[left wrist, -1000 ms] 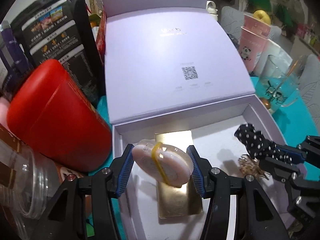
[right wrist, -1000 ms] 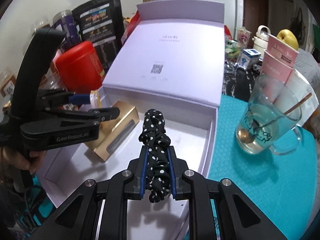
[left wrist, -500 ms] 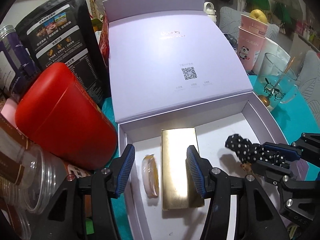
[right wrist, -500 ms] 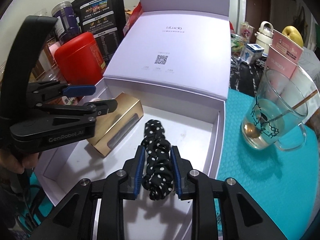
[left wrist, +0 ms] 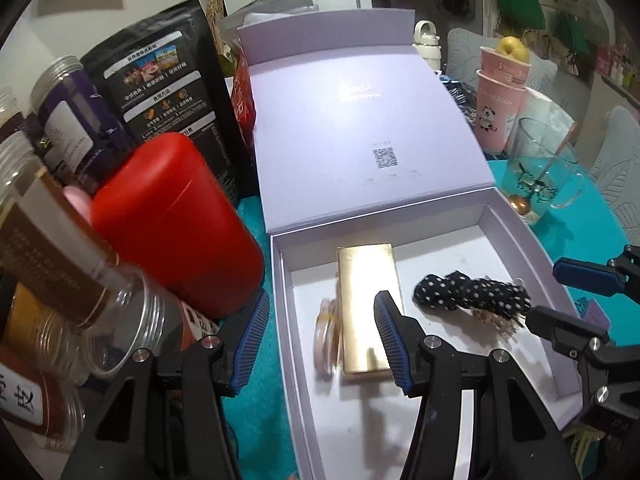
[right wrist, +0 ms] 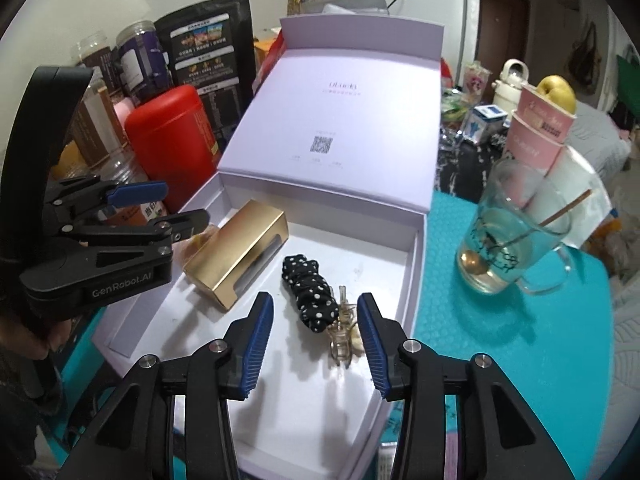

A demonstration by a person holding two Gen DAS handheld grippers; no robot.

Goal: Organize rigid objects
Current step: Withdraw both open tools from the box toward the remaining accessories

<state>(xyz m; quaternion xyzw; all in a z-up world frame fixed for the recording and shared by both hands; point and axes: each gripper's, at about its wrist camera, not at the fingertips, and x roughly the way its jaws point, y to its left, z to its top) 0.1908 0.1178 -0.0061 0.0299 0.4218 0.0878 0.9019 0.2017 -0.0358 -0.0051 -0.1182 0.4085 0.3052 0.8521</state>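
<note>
An open lavender box point(left wrist: 532, 240) point(right wrist: 418, 248) holds a gold bar-shaped case point(left wrist: 366, 308) point(right wrist: 236, 248), a pink round compact with a yellow band point(left wrist: 326, 330) standing on edge left of the case, a black polka-dot scrunchie point(left wrist: 468, 290) point(right wrist: 310, 294) and a clear hair claw clip point(right wrist: 342, 336). My left gripper point(left wrist: 320, 340) point(right wrist: 160, 204) is open and empty above the box's left side. My right gripper point(right wrist: 314, 344) point(left wrist: 560, 292) is open and empty just in front of the scrunchie and clip.
A red canister point(left wrist: 172, 220) point(right wrist: 170, 140), clear jars point(left wrist: 120, 320) and a black pouch point(left wrist: 160, 80) crowd the box's left side. A glass mug with a spoon point(right wrist: 516, 232) point(left wrist: 540, 172) and pink cups with a yellow fruit point(right wrist: 544, 120) stand right on the teal mat point(right wrist: 500, 340).
My left gripper let go of the compact, which now stands in the box, and drew back. My right gripper opened and released the scrunchie into the box beside the claw clip.
</note>
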